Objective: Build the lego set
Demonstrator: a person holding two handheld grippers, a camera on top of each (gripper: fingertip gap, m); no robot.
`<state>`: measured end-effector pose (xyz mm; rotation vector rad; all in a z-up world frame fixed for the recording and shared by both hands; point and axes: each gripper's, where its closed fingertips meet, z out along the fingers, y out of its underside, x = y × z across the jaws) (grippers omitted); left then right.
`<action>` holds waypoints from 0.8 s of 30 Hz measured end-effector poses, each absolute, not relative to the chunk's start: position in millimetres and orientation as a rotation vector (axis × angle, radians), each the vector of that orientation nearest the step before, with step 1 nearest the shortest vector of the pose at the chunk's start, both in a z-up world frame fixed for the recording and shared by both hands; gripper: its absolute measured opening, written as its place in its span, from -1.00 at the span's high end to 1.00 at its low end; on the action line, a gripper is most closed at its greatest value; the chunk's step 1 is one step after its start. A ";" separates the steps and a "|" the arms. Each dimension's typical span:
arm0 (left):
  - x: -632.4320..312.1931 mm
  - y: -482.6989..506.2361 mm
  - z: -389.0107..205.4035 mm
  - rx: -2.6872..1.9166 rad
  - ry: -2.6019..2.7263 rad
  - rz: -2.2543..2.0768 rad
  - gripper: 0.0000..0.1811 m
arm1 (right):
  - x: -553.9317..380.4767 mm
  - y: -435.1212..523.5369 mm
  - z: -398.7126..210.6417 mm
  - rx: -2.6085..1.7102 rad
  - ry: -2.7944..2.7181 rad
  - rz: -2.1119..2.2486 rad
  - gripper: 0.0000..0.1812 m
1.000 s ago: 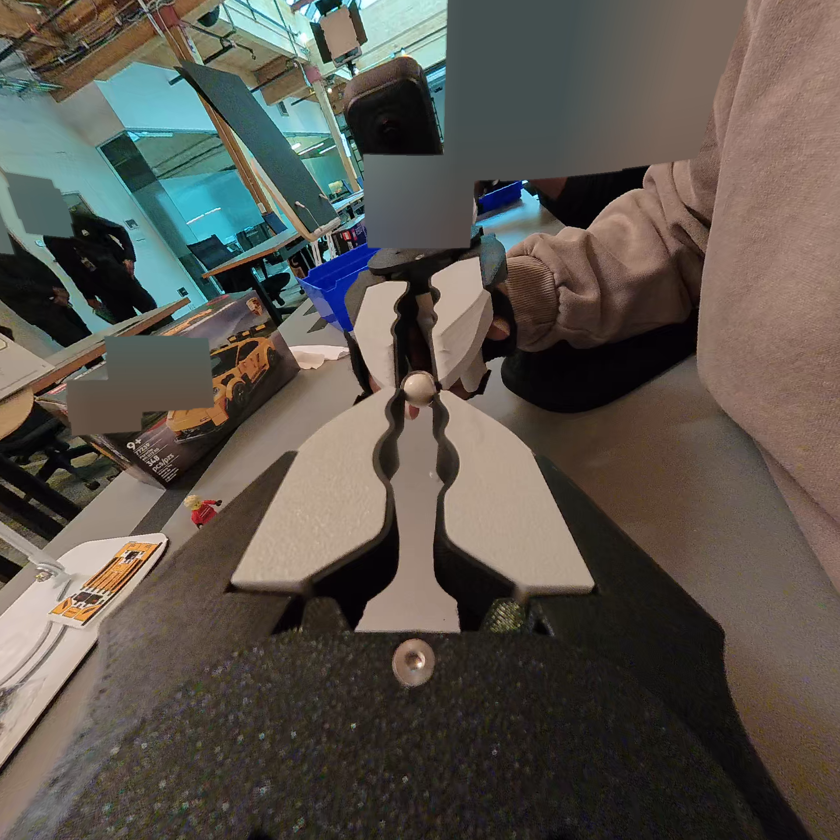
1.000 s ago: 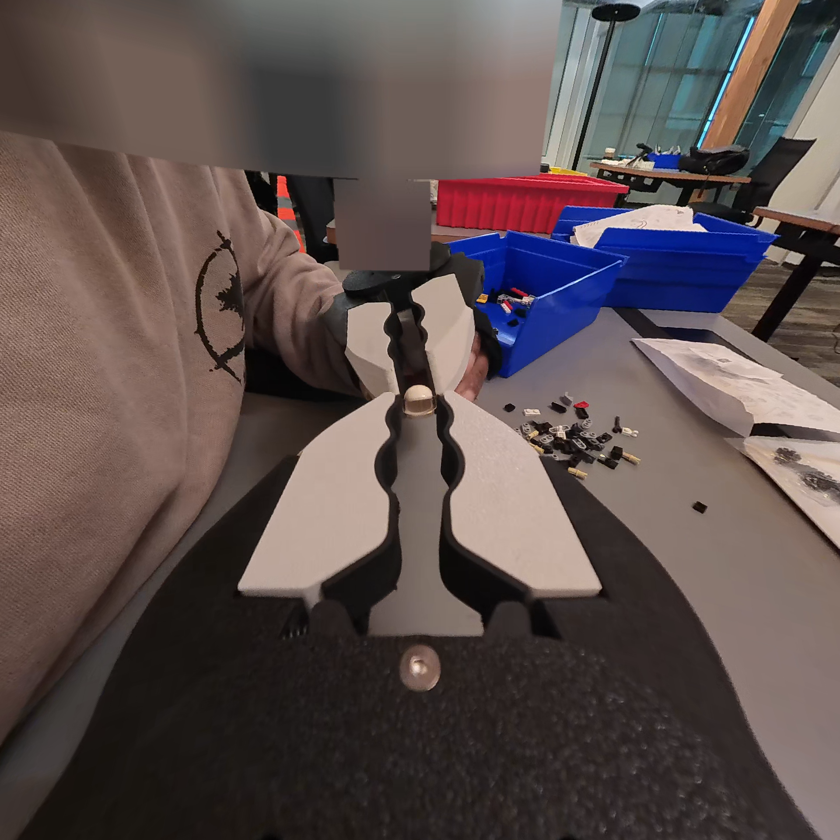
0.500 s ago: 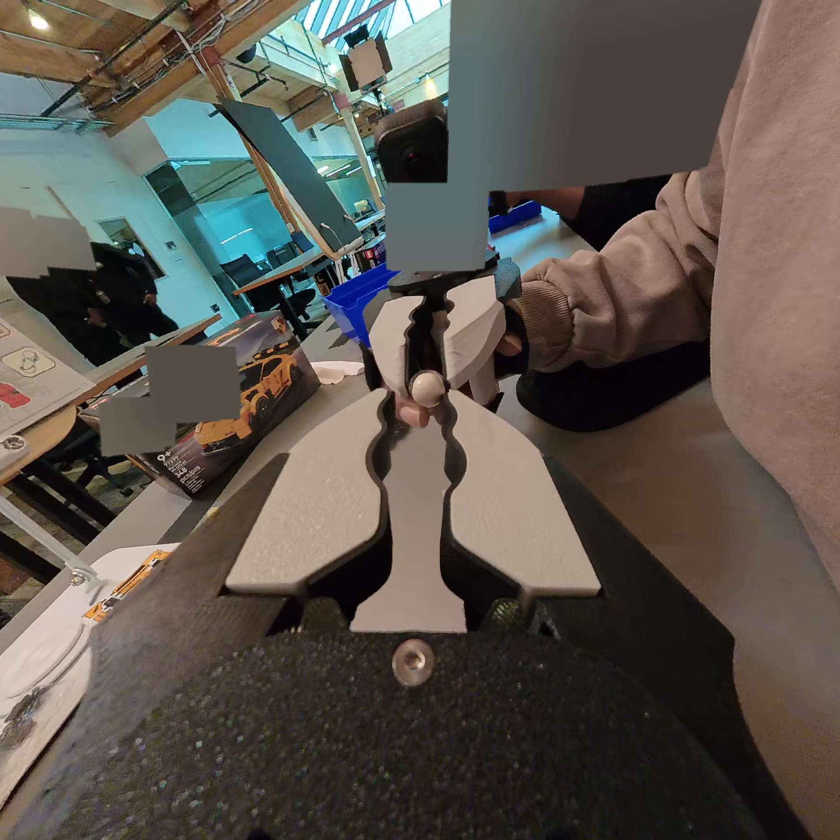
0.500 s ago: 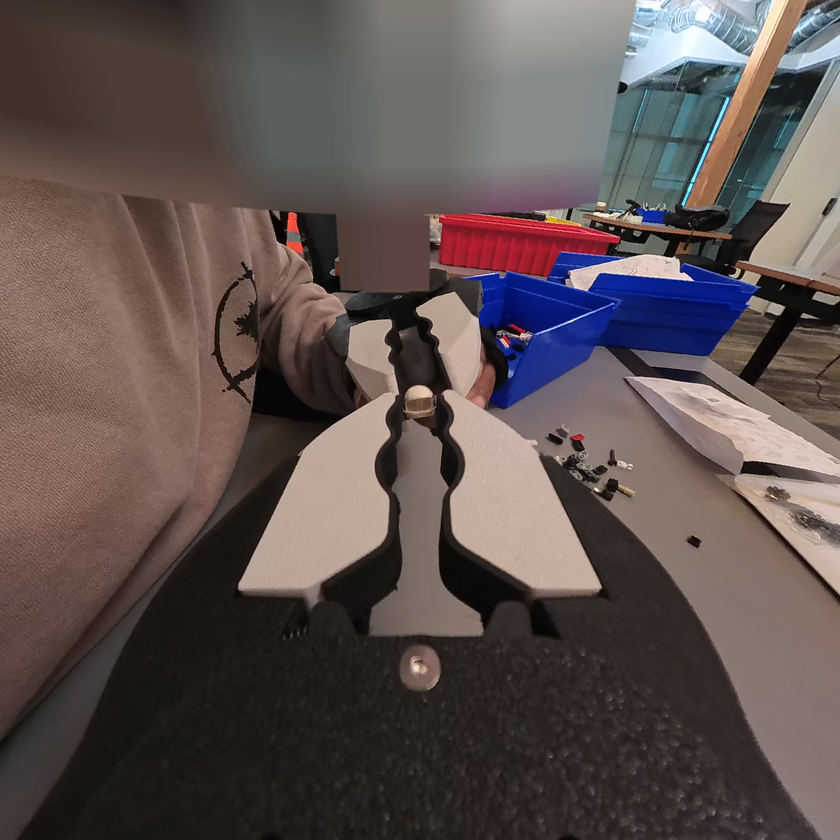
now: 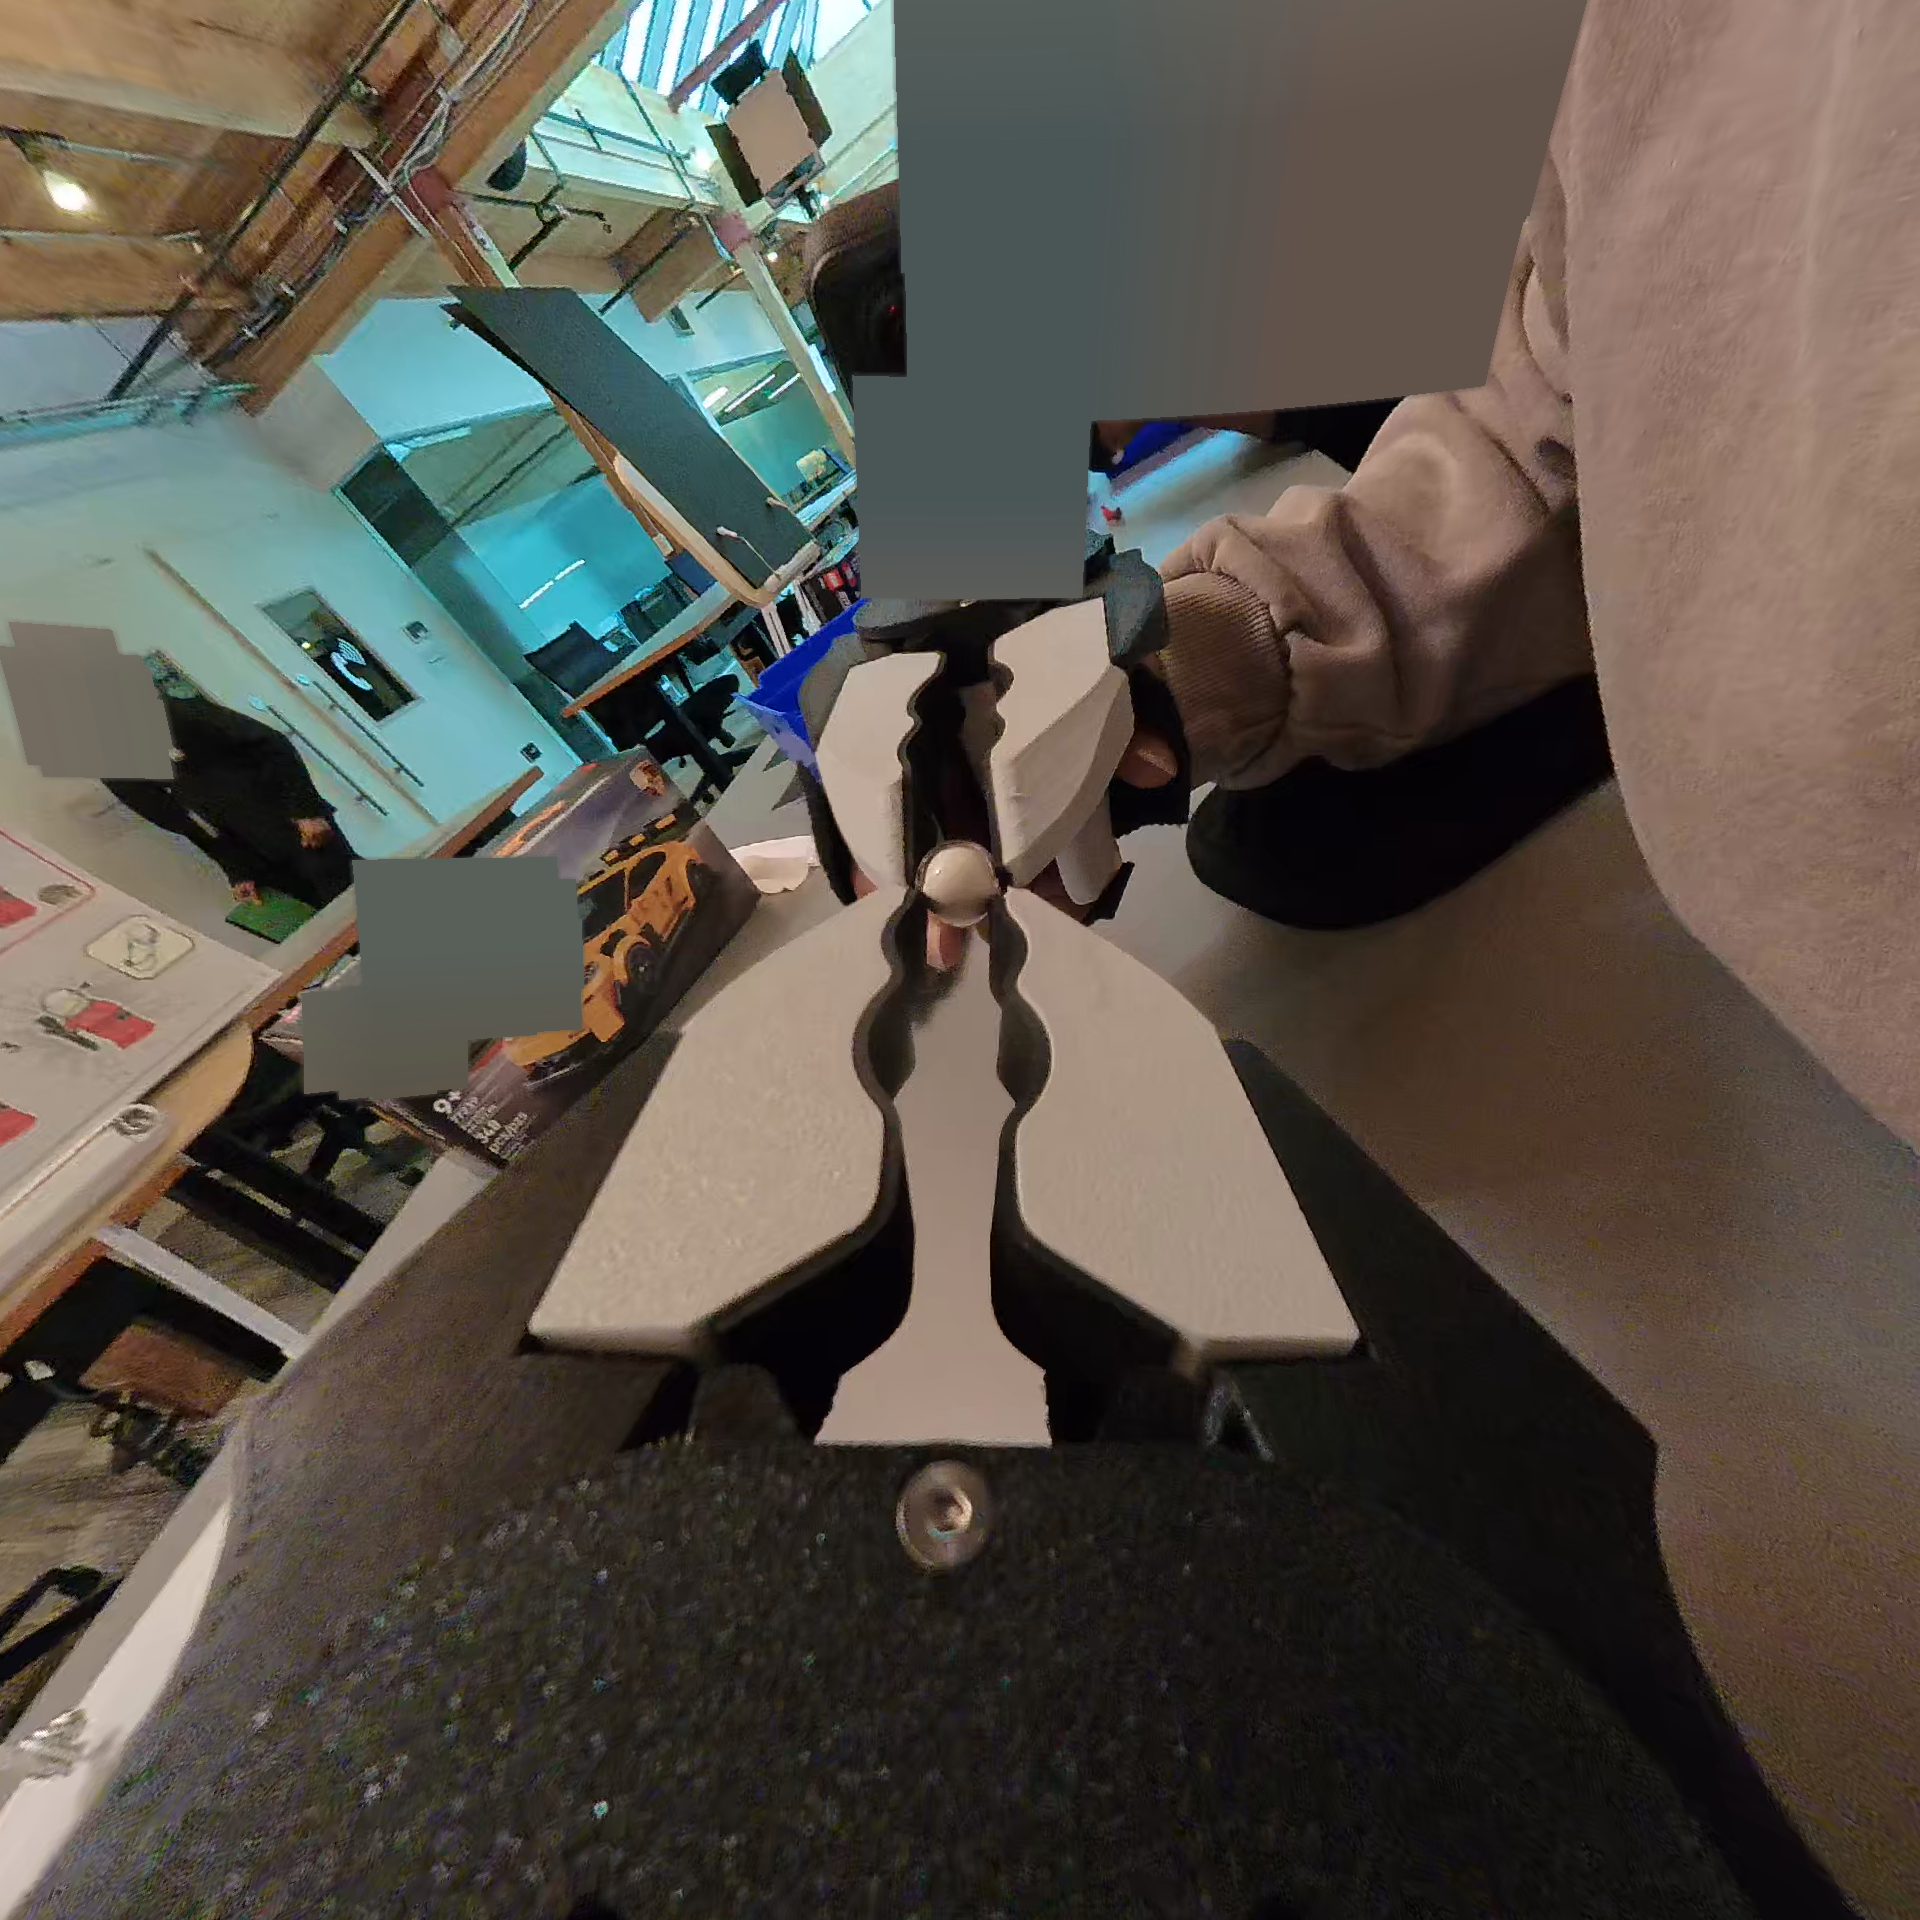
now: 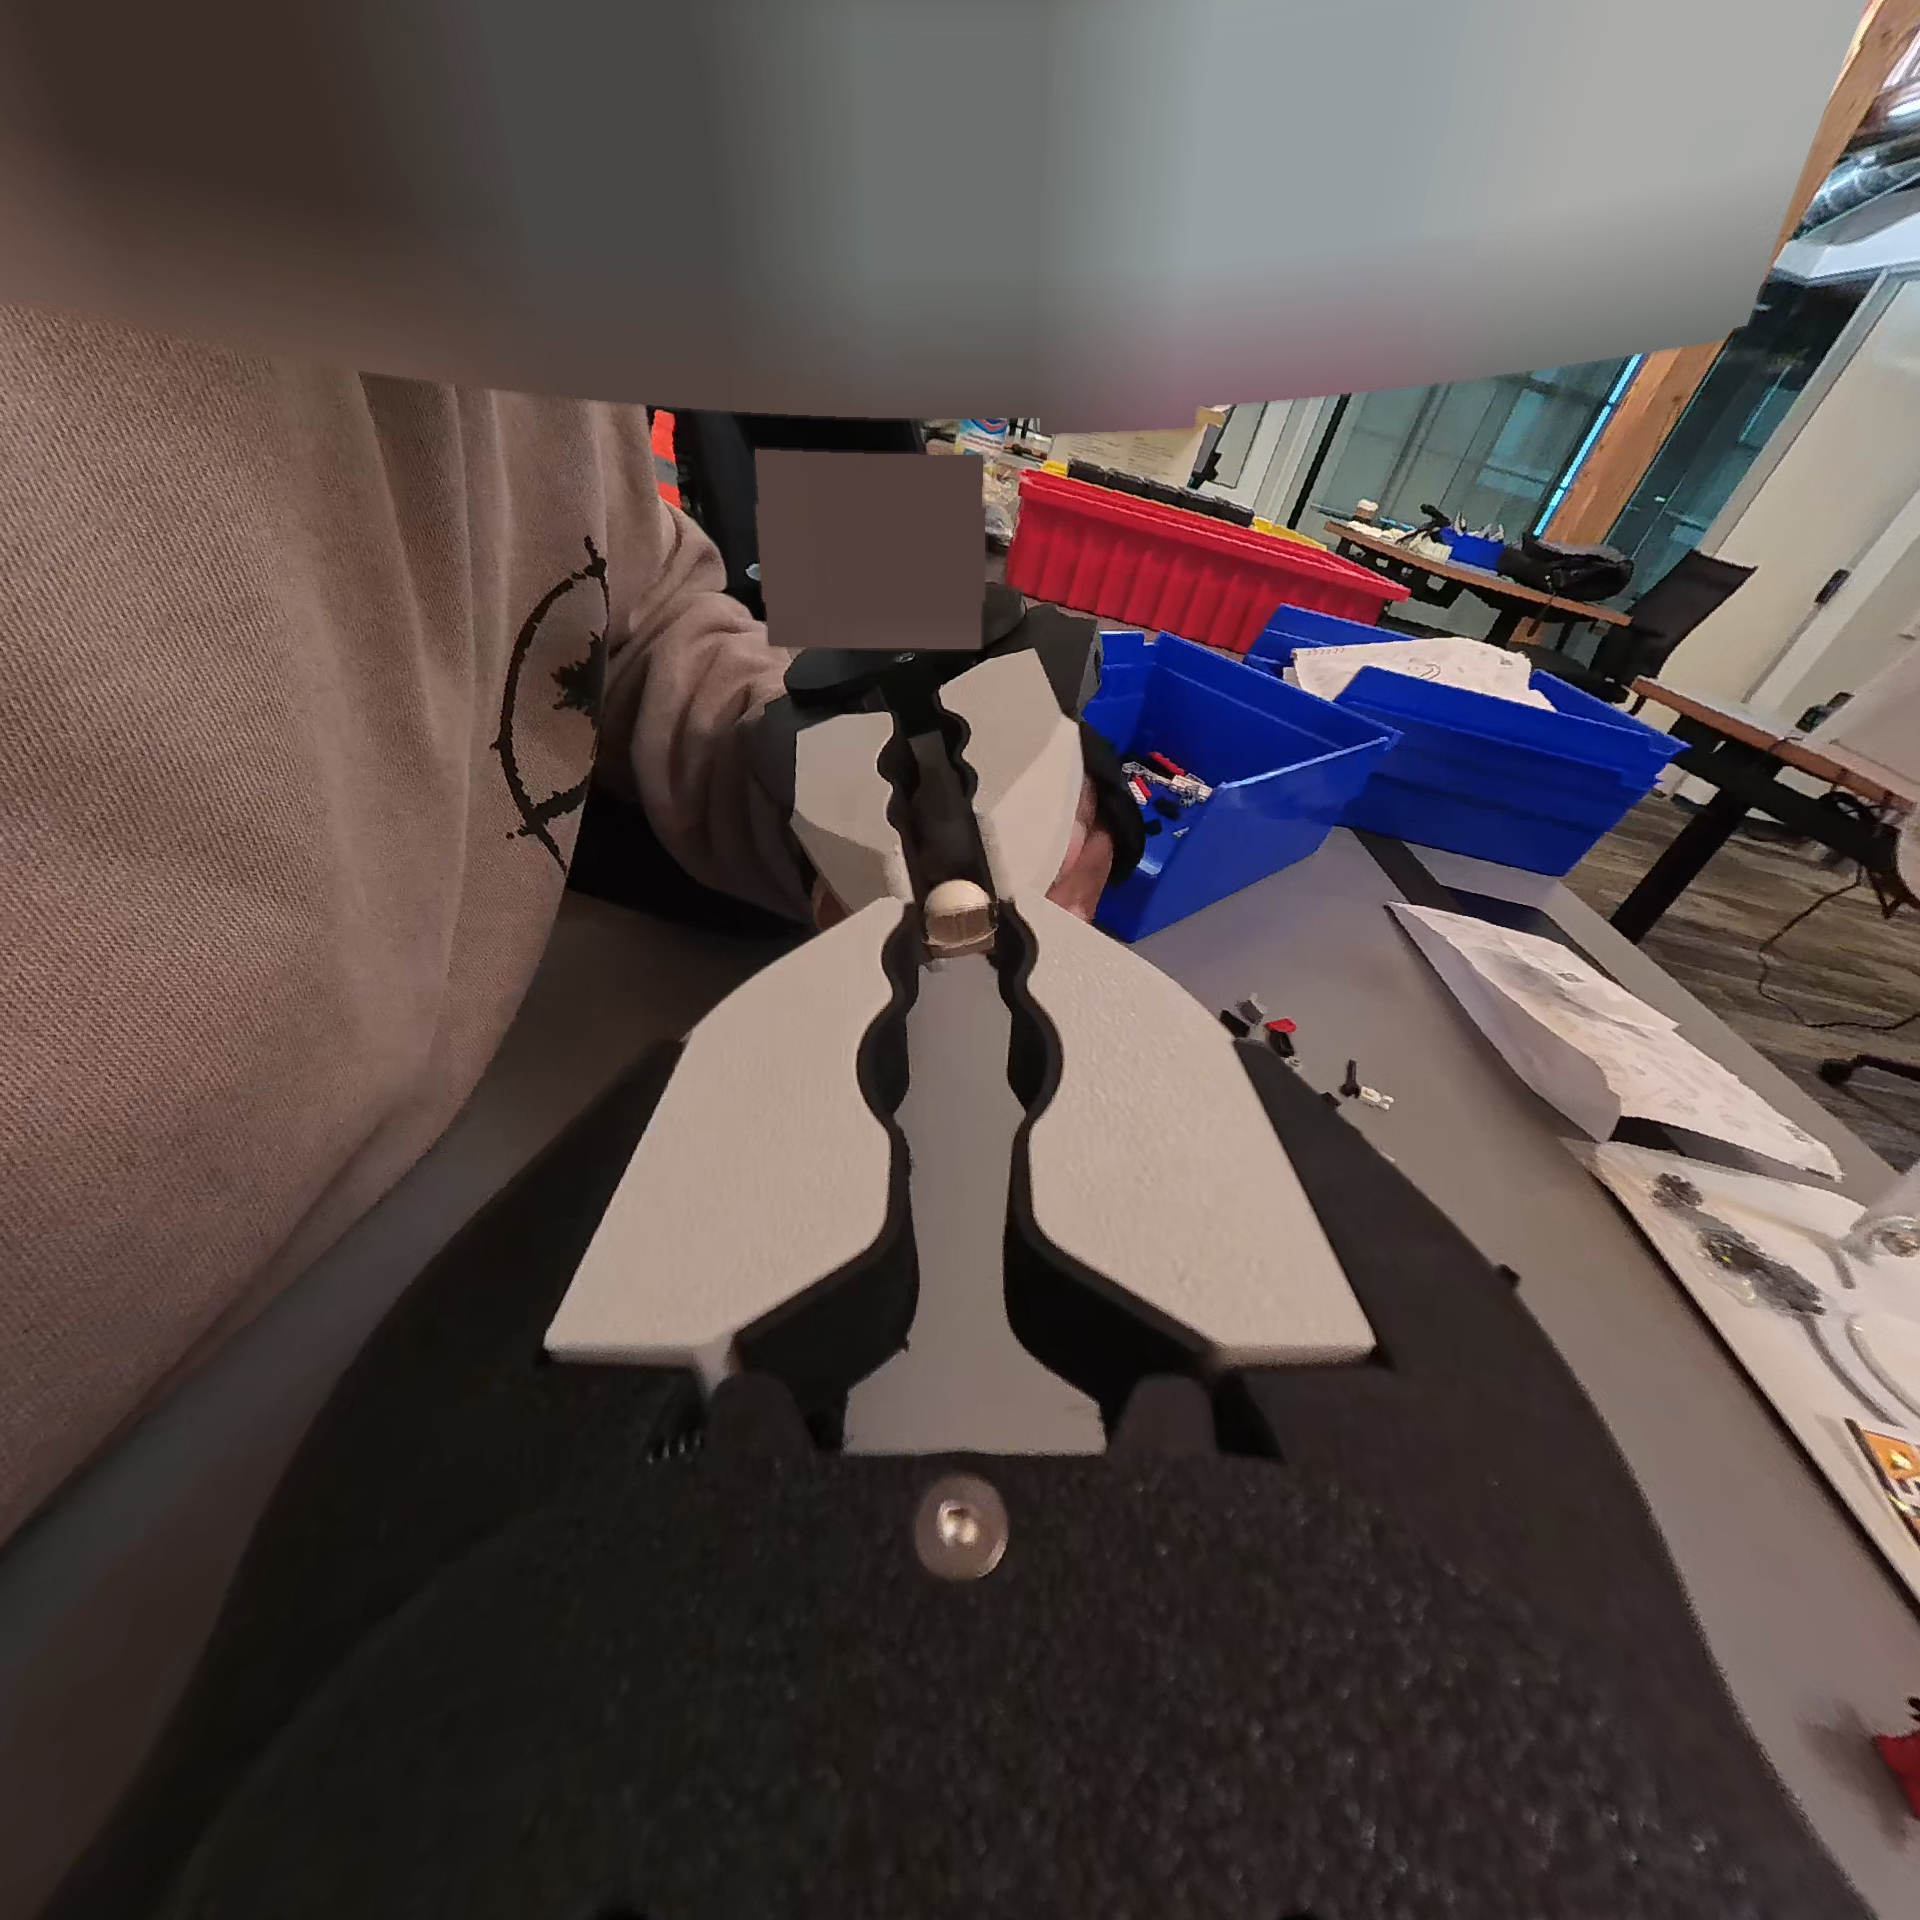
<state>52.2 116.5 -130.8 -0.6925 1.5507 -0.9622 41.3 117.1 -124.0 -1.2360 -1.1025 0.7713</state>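
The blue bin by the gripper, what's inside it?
Small loose pieces, red, black and pale, lie inside the blue bin. The left gripper covers part of it, so the rest is hidden.

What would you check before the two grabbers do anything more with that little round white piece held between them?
1. Left gripper has the round white piece at its fingertips: ok, shut on it.
2. Right gripper also has the piece: ok, it sits between its tips.
3. The two grippers face each other tip to tip: ok.
4. Whether the piece is one part or two being pushed together: cannot tell, too small.
5. Piece lifted clear of the grey table: ok, held up in the air.
6. More parts within sight: ok, loose small pieces on the table and a blue bin behind.
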 end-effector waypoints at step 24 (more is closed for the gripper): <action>55.4 132.5 -141.6 -0.828 1.540 -1.041 0.87 | 45.1 132.9 -134.8 -1.320 -1.010 0.781 0.85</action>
